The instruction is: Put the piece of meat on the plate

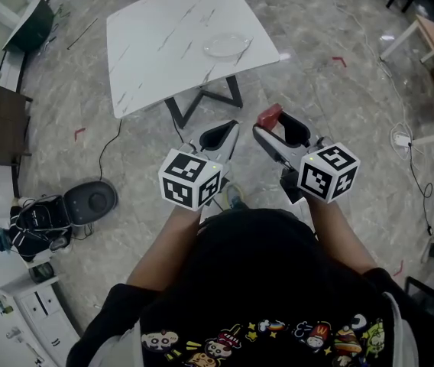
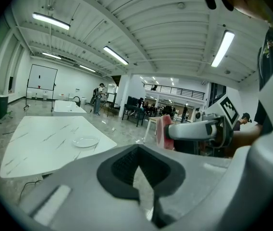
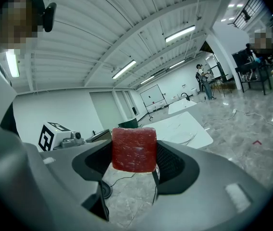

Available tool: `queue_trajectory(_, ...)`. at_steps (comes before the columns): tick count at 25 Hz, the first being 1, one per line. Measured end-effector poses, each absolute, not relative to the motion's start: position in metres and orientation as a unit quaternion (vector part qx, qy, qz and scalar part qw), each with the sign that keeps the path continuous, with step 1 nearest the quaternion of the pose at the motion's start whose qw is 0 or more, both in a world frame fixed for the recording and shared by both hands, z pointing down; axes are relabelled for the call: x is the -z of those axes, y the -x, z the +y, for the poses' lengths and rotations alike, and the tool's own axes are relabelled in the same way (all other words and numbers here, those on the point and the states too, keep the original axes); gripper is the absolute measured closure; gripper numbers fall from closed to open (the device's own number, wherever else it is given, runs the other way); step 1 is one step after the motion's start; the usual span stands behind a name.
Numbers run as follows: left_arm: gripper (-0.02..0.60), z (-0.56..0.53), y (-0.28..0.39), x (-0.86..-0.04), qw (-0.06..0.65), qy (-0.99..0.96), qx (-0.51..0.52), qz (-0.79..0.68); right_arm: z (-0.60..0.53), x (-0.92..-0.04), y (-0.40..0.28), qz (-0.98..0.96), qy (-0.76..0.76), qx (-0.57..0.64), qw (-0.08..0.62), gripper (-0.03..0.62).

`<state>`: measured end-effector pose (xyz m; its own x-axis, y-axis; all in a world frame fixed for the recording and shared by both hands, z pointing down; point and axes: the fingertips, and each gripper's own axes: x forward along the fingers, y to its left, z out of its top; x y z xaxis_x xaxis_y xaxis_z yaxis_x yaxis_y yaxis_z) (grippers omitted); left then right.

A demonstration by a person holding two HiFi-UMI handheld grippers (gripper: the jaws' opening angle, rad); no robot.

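Gripping a red cube of meat (image 3: 134,149) with the right gripper (image 1: 276,122), jaws pressed on its two flat side faces, high above the floor. Left gripper (image 1: 228,128) closed, with nothing between the jaws. Clear plate (image 1: 206,48) at 12 o'clock, well apart, on the white table (image 1: 156,52). Probably light and a little soft, perhaps moist and slippery; better to hold it near the middle of the side faces, with mild pressure only.
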<state>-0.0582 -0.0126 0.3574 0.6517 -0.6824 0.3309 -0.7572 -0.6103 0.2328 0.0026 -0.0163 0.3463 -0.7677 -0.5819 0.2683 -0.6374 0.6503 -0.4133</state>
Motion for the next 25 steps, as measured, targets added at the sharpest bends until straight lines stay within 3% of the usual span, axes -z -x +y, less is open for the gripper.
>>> queue_trajectory(25,0.578,-0.046,0.101,-0.367,0.191,-0.892,-0.1,-0.398,-0.056,-0.36,0.034,-0.896,-0.356,-0.257,0.068,0.286)
